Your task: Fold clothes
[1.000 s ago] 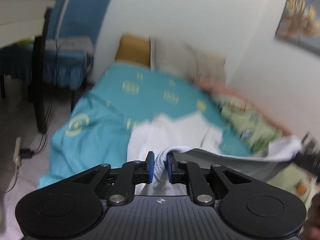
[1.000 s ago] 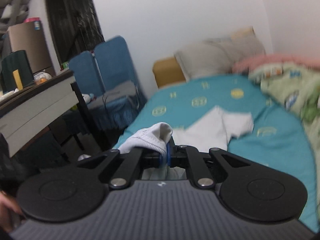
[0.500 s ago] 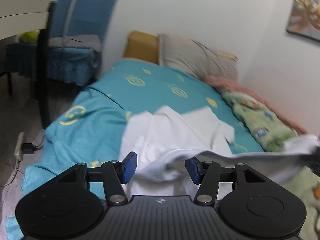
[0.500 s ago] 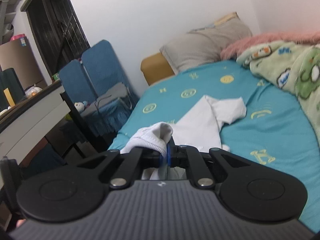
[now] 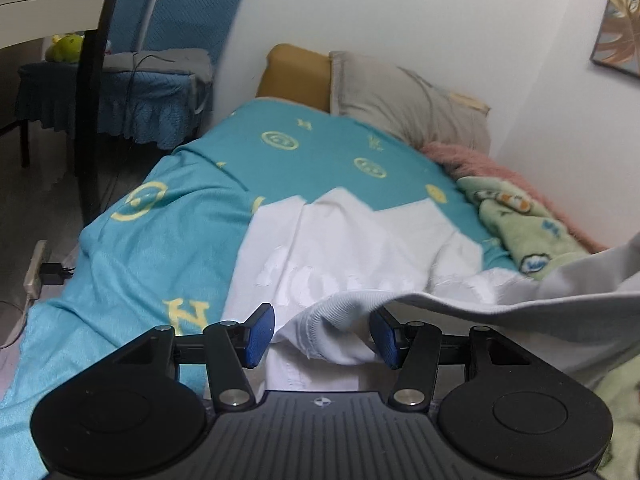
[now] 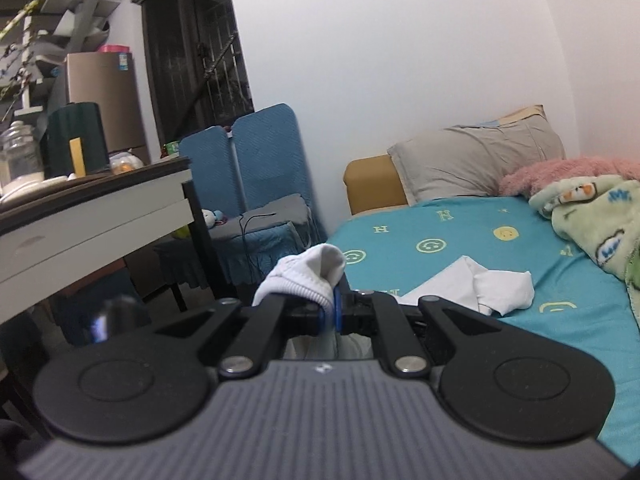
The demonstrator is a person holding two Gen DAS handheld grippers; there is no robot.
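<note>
A white shirt [image 5: 352,248] lies spread on the teal bed sheet [image 5: 192,216], its sleeves pointing toward the pillows. My left gripper [image 5: 322,334] is open, and the shirt's ribbed hem [image 5: 336,320] sags loosely between its blue pads [image 5: 258,336]. From there the hem stretches off to the right edge of that view, lifted off the bed. In the right wrist view my right gripper [image 6: 335,312] is shut on a bunched ribbed edge of the white shirt [image 6: 308,276]. The far sleeve [image 6: 504,292] rests on the sheet [image 6: 460,248] beyond it.
A grey pillow [image 5: 408,100] and a mustard cushion [image 5: 296,76] sit at the head of the bed. A green printed blanket [image 5: 520,224] and pink fleece [image 5: 488,168] lie along the wall. A blue-covered chair [image 6: 256,188] and a desk [image 6: 92,220] stand left of the bed.
My left gripper has opened and let go of the shirt hem, which now droops between the pads. The right gripper stays shut on its edge; both views have shifted over the bed.
</note>
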